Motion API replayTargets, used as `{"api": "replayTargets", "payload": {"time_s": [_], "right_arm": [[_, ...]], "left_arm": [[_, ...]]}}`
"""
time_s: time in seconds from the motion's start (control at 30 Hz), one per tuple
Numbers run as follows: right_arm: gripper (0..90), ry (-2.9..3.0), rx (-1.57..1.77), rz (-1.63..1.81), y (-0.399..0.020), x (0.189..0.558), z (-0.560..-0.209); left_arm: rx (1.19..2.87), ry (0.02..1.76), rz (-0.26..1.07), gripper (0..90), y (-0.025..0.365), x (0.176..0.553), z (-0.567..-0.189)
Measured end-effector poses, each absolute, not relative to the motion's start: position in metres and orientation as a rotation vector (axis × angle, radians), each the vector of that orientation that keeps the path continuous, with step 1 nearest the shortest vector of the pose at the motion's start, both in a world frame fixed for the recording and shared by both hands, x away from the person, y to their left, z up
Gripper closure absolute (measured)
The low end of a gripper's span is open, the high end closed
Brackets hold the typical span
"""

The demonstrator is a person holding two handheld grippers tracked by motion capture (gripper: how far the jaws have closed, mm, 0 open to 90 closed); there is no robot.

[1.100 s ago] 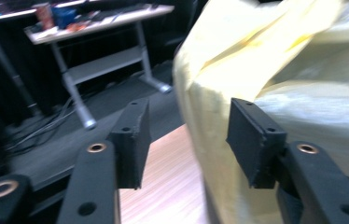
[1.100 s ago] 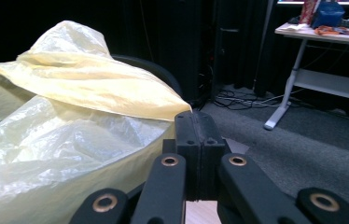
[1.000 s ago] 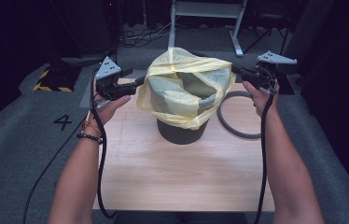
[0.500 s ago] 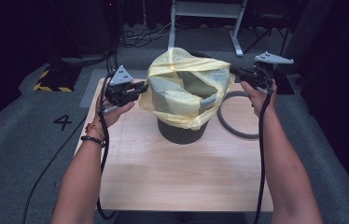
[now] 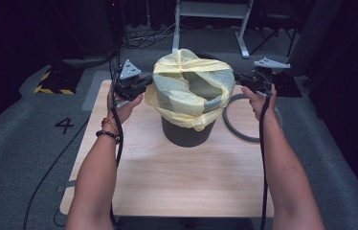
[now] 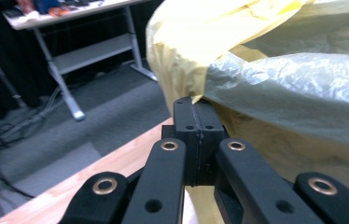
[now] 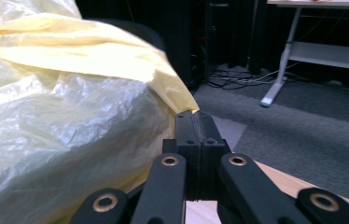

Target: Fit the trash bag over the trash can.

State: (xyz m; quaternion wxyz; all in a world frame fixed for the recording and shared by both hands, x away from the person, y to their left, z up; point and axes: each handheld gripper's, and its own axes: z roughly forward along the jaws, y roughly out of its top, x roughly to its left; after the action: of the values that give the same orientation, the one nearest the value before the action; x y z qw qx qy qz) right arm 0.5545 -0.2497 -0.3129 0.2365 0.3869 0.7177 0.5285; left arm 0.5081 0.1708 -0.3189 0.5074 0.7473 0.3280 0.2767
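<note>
A light wooden table (image 5: 167, 177) stands on grey carpet (image 5: 19, 158), which bears a dark numeral 4 (image 5: 65, 125) to the table's left. Beyond that, a yellow-and-black striped edge (image 5: 52, 88) lies on the floor. A white metal desk frame (image 5: 210, 19) stands at the back, with loose cables (image 5: 151, 33) trailing beside its feet. The surroundings are dark, and light falls mainly on the tabletop.

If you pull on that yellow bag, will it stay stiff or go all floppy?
Probably floppy: the yellow bag is thin, crinkled plastic that sags in folds over the dark bin. It looks very light, so it should lift easily where the left gripper and right gripper pinch its edges. Pulled hard, such thin film might stretch or tear.
</note>
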Motion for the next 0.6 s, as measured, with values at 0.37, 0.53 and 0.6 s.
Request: {"api": "replayTargets", "payload": {"time_s": [0.37,0.53,0.6], "right_arm": [[90.0,2.007,1.074,1.531,-0.235,0.566,-0.328],[90.0,2.025,1.065,1.492,-0.229,0.568,-0.337],[90.0,2.023,1.064,1.534,-0.231,0.568,-0.34]], "left_arm": [[1.743,0.853,0.657,90.0,0.161,0.527,-0.325],[1.735,0.879,0.635,90.0,0.157,0.539,-0.327],[1.732,0.871,0.615,90.0,0.158,0.54,-0.328]]}}
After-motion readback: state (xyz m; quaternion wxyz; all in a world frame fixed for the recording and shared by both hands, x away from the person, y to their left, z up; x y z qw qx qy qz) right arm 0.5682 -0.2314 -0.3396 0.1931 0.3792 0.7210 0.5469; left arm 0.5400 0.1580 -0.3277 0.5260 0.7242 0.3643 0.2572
